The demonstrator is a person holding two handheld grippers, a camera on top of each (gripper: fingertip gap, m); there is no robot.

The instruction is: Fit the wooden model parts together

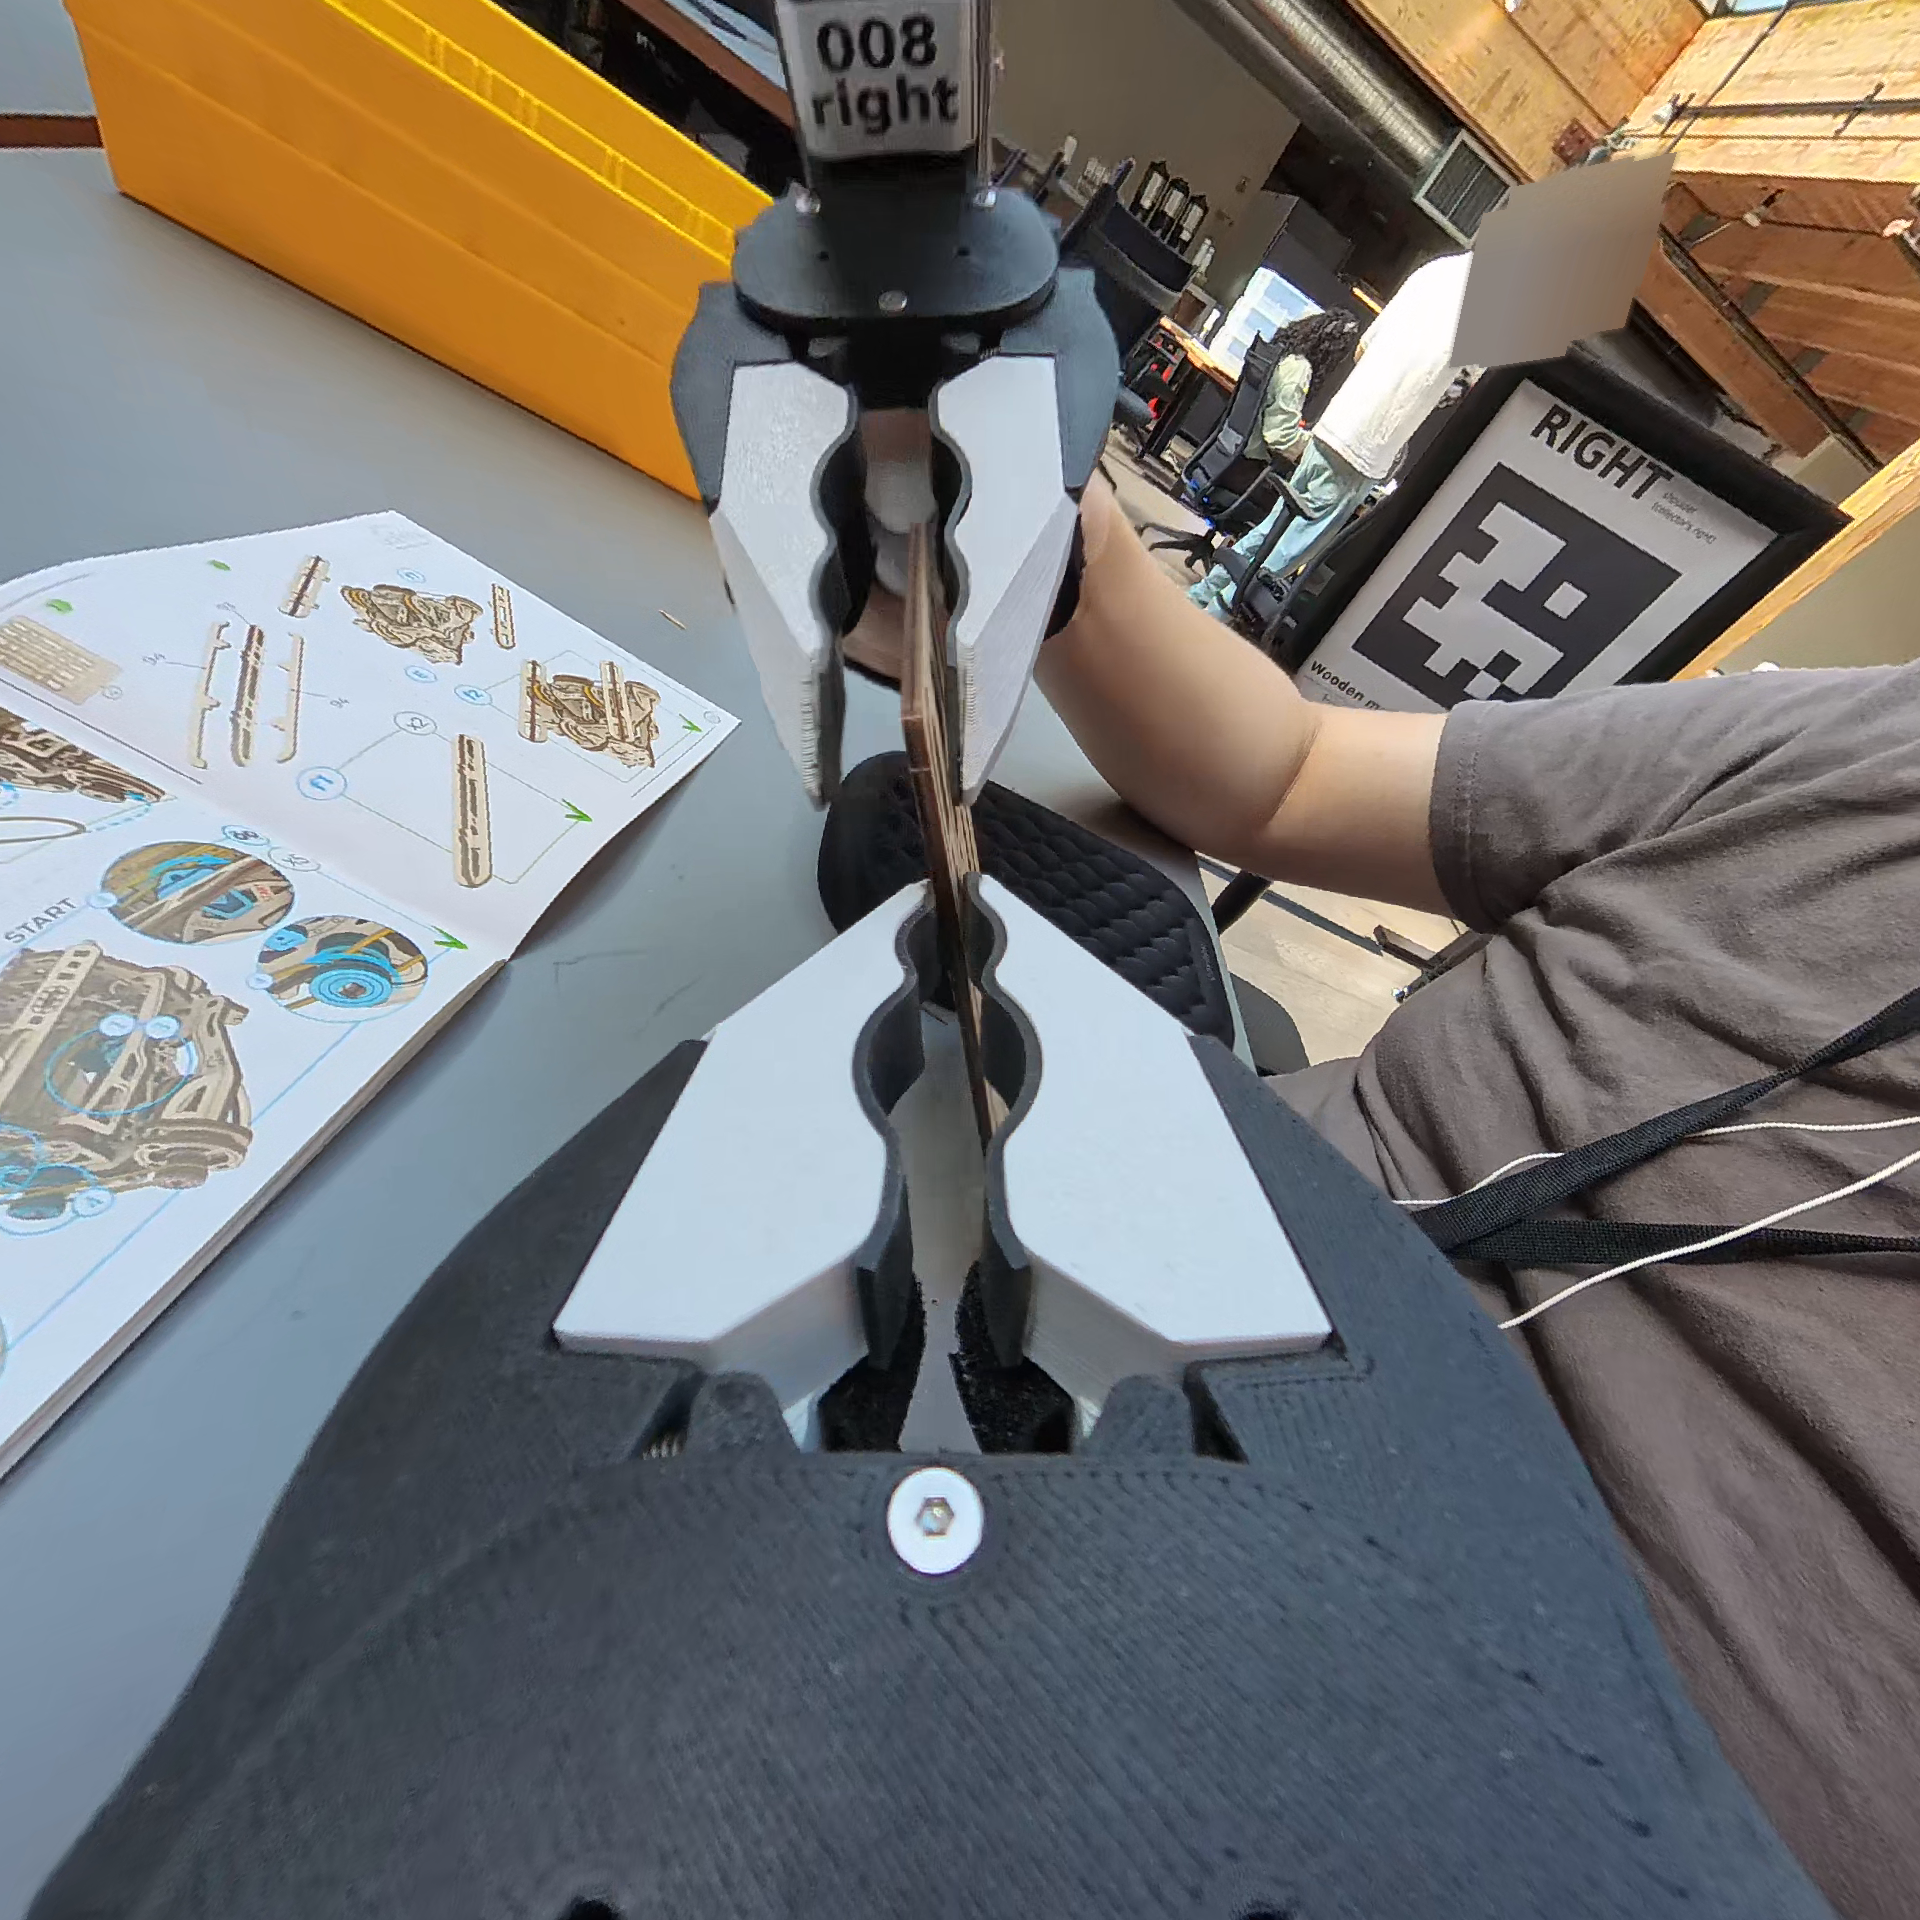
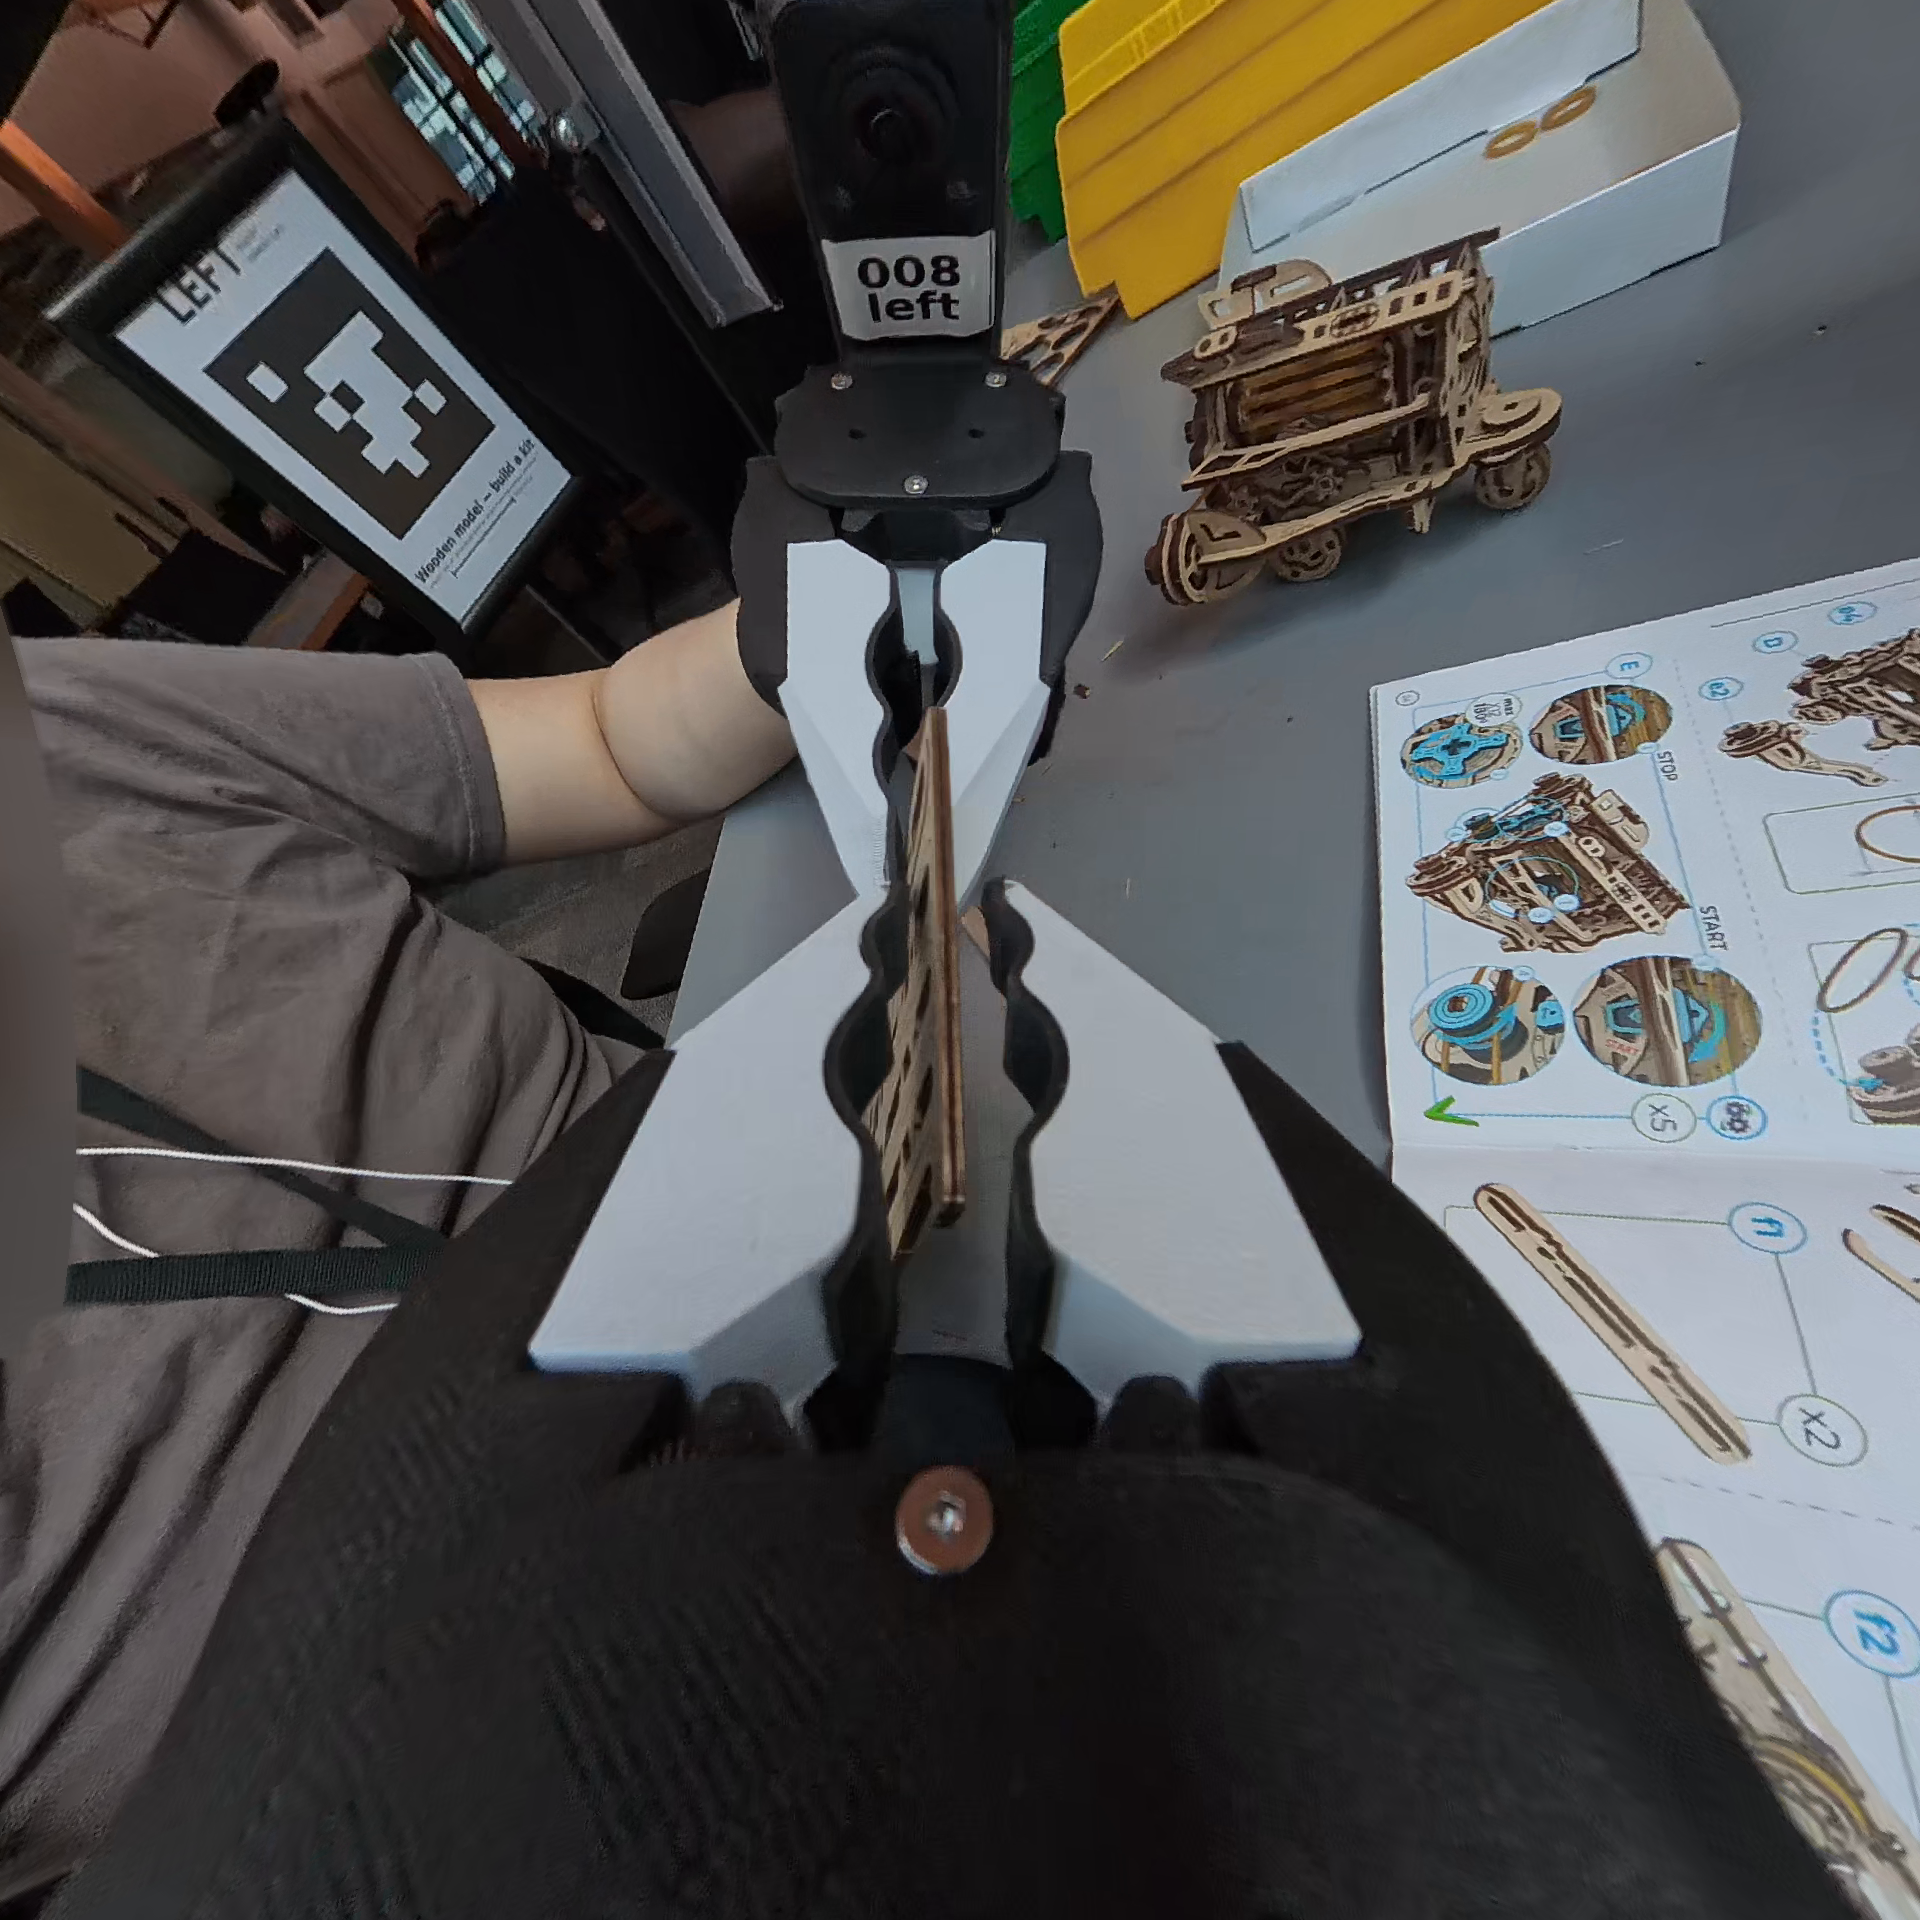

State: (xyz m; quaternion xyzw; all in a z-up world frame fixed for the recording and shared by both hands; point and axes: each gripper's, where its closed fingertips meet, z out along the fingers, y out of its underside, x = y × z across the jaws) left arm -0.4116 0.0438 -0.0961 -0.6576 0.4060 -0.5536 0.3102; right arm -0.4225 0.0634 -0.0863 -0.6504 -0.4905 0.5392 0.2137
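Note:
A thin flat wooden part with cut-out slots is held edge-on between the two grippers, above the grey table edge. My left gripper is shut on one end of it. My right gripper faces it from the other side, fingers open around the part, which lies against one finger. In the right wrist view the part runs between my right gripper's parted fingers into the left gripper. A built wooden cart model stands on the table.
An open instruction booklet lies on the table. Yellow bins, a green bin and a white box stand at the back. A small wooden part lies beside the cart model. The person's forearm and a black chair are close. The grippers are tip to tip, or close to it. From either gripper's tips it is about 20 cm to the built wooden cart model.

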